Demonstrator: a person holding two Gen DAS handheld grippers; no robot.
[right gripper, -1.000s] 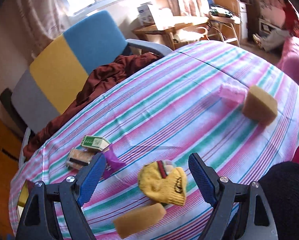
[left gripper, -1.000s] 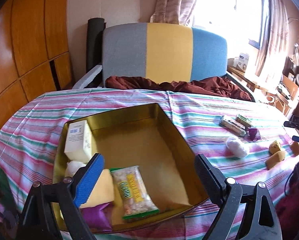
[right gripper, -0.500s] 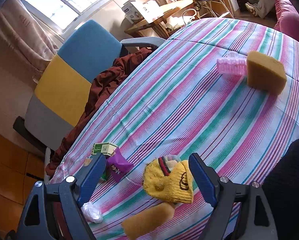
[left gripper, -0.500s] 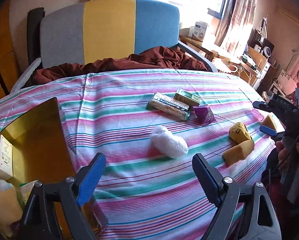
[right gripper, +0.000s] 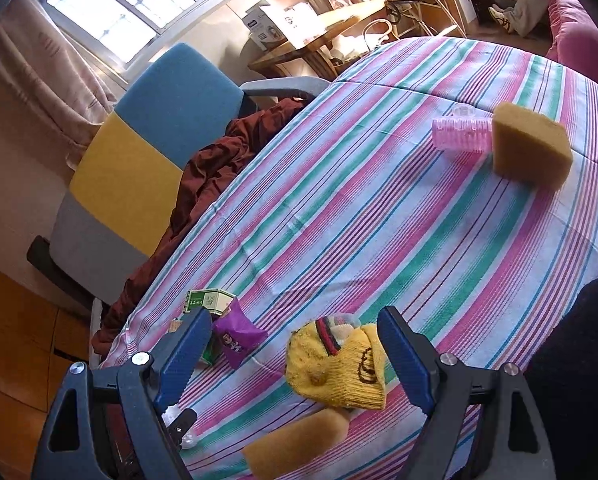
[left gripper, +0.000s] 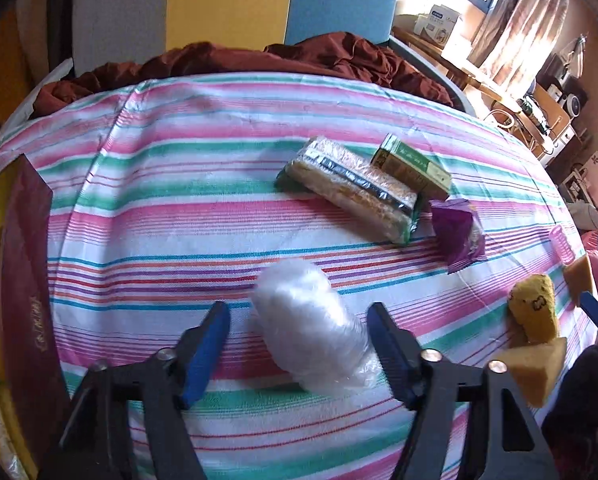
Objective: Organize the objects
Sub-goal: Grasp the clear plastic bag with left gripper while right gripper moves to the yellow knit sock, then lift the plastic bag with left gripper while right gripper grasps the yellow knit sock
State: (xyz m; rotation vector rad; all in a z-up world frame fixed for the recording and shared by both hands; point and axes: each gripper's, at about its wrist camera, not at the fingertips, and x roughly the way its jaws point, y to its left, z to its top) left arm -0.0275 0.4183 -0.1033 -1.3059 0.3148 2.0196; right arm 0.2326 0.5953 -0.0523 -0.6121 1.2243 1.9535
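A white plastic-wrapped bundle [left gripper: 311, 328] lies on the striped tablecloth [left gripper: 179, 220]. My left gripper [left gripper: 297, 312] straddles it and its jaws are closing. The right finger [left gripper: 387, 344] is at the wrap's edge, while a gap shows beside the left finger [left gripper: 211, 344]. My right gripper [right gripper: 295, 320] stands open over a yellow knit piece [right gripper: 339, 364], with nothing between its pads. A sponge wedge [right gripper: 299, 440] lies just below the knit piece.
A cracker pack [left gripper: 355, 192], a green box [left gripper: 411, 162] and a purple packet [left gripper: 457, 232] lie beyond the bundle. The dark red wall of the tin box [left gripper: 23, 280] stands at the left. A sponge block [right gripper: 531, 148] and a pink roller [right gripper: 461, 134] sit far right. A chair [right gripper: 159, 128] with brown cloth stands behind the table.
My left gripper swung right from over the tin box and came down around the white bundle, its jaws narrowing. The right gripper stayed over the yellow knit piece.
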